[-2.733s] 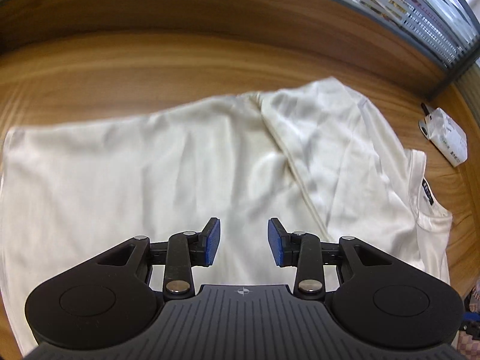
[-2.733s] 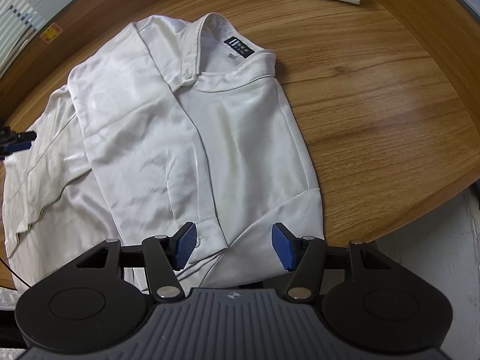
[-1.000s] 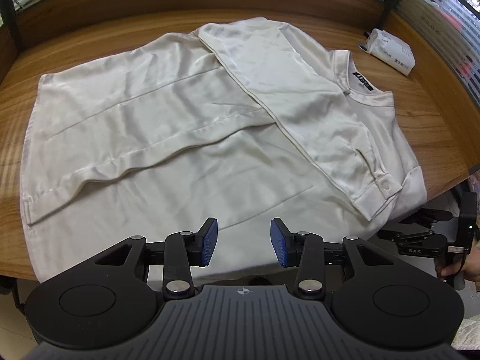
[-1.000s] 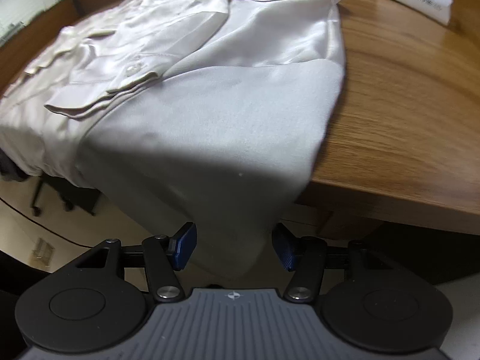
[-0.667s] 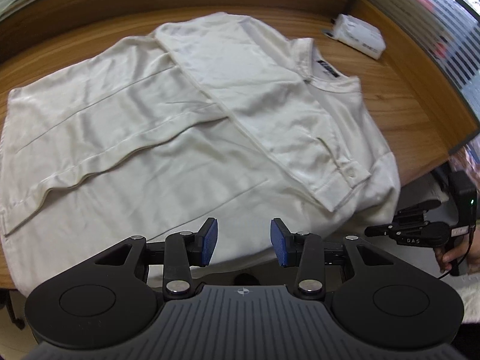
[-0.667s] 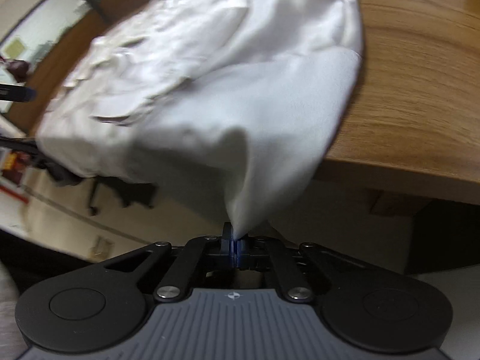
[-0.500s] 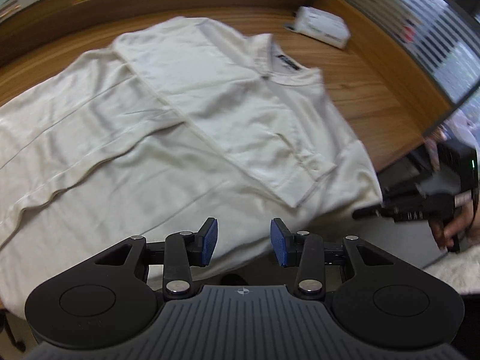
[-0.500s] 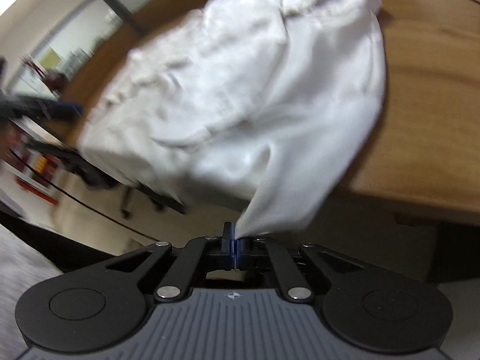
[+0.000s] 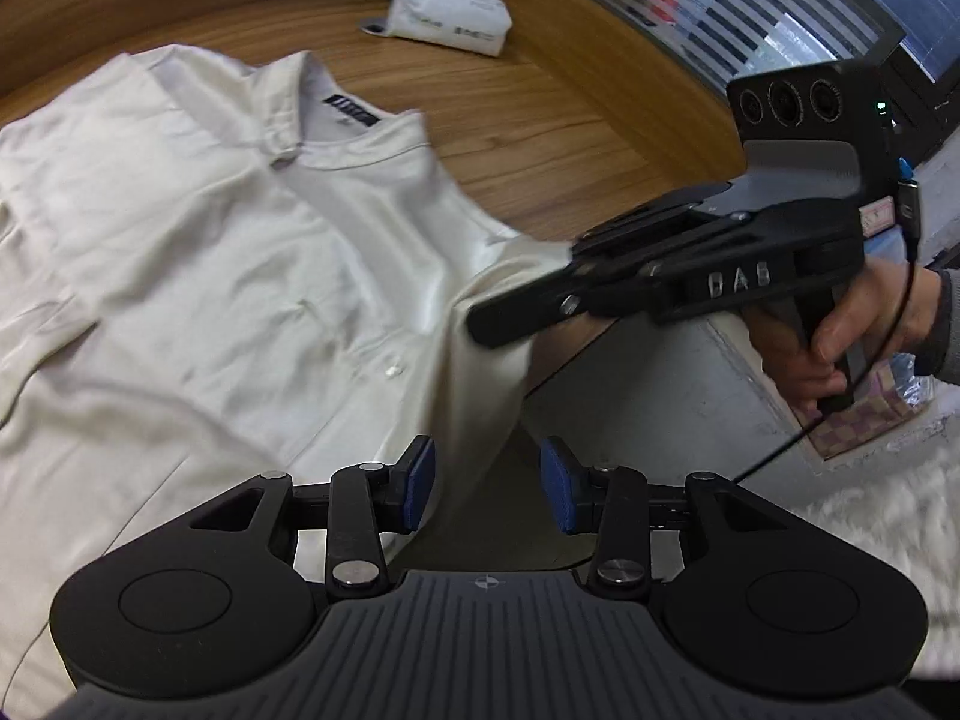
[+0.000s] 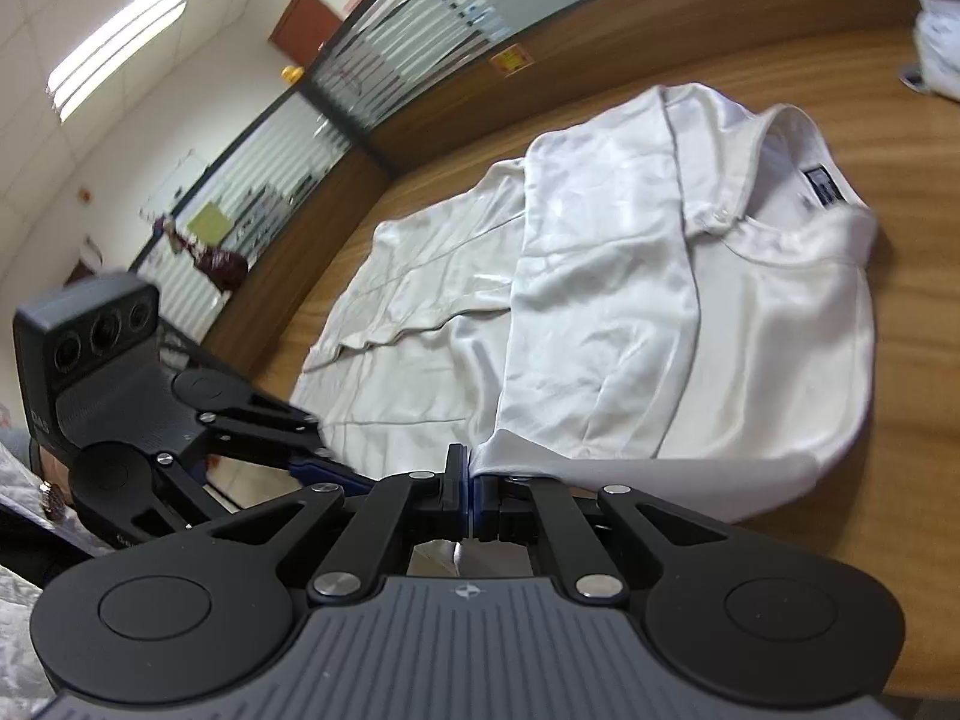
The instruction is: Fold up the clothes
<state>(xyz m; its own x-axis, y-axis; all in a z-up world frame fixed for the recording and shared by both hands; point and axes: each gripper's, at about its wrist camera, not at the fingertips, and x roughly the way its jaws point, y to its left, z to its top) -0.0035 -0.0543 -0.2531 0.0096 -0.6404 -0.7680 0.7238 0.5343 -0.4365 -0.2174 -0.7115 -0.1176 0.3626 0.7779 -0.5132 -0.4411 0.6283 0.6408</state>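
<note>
A white collared shirt (image 9: 198, 252) lies on the wooden table (image 9: 540, 120), one sleeve folded across its front, its lower edge hanging over the near side. My right gripper (image 10: 471, 483) is shut on the shirt's (image 10: 630, 312) lower corner and holds it up above the table edge. In the left wrist view the right gripper (image 9: 486, 324) comes in from the right, held by a hand (image 9: 840, 336). My left gripper (image 9: 486, 486) is open just below it, with the hanging hem reaching into the gap beside the left pad, unpressed. The left gripper (image 10: 318, 465) also shows low left in the right wrist view.
A white tissue pack (image 9: 450, 21) lies on the table beyond the collar, also seen as the tissue pack (image 10: 939, 42) at the far right. A raised wooden rim (image 9: 630, 48) bounds the table's far side. A shaggy white rug (image 9: 870, 516) covers the floor at the right.
The right gripper closed on the shirt's hanging corner and lifted it above the table edge. The left gripper swung right along the near edge, up to the right gripper, still open.
</note>
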